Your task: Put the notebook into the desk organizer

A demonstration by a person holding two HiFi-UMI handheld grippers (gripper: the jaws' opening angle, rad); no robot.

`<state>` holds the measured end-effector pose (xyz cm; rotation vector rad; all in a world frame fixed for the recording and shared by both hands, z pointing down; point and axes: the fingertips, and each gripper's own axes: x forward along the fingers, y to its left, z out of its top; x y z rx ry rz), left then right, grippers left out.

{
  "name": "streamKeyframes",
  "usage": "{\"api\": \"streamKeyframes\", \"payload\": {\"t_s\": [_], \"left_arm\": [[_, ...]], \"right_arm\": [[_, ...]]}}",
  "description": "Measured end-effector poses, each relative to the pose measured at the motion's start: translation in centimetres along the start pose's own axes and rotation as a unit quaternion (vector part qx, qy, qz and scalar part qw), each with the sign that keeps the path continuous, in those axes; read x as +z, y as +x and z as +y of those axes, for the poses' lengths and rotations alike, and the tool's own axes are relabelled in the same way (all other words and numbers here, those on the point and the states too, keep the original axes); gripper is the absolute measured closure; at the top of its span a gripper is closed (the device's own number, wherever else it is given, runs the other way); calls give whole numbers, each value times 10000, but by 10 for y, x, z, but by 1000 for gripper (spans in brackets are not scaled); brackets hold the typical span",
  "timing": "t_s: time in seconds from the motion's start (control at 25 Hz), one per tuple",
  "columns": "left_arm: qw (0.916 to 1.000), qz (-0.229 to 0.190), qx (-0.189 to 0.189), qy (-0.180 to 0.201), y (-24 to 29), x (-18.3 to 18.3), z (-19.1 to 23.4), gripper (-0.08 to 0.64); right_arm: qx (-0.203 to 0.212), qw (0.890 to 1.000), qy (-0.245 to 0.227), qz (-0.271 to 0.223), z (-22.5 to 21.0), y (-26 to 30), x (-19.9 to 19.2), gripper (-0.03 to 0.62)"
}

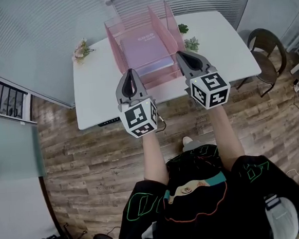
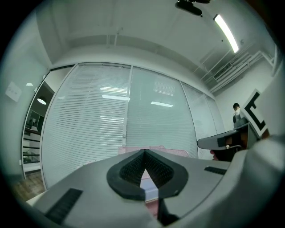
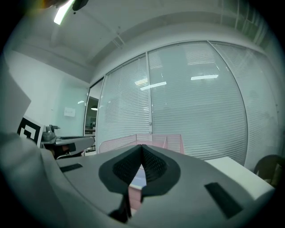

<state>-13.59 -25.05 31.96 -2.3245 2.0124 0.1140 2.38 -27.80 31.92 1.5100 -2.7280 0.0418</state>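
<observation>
A pink mesh desk organizer [image 1: 165, 25] stands on the white table [image 1: 97, 79]. A pale pink-lilac notebook [image 1: 145, 49] lies flat inside its wide compartment. My left gripper [image 1: 131, 71] hovers at the organizer's near left corner, shut and holding nothing. My right gripper [image 1: 179, 53] hovers at the near right corner, also shut and bare. In the left gripper view the closed jaws [image 2: 144, 151] point at the organizer [image 2: 173, 151]. In the right gripper view the closed jaws [image 3: 142, 146] face the organizer [image 3: 133, 139] too.
A small flower bunch [image 1: 81, 48] sits at the table's left back. Two little green plants [image 1: 183, 28] [image 1: 192, 44] stand right of the organizer. A dark chair [image 1: 265, 45] is at the table's right end. Glass walls with blinds lie behind.
</observation>
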Motion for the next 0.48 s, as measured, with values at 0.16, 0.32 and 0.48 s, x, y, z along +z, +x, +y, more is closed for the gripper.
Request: {"api": "streamKeyframes", "payload": {"t_s": [0.16, 0.32, 0.48], "left_arm": [[10000, -23, 36, 11, -4, 3, -4, 563], [10000, -35, 69, -30, -9, 2, -6, 563], [10000, -75, 51, 39, -14, 4, -12, 563]], "right_arm": [[13, 9999, -87, -72, 0, -6, 6, 591], [56, 9998, -169, -115, 1, -13, 8, 591], [80, 9995, -260, -176, 3, -20, 11, 591]]}}
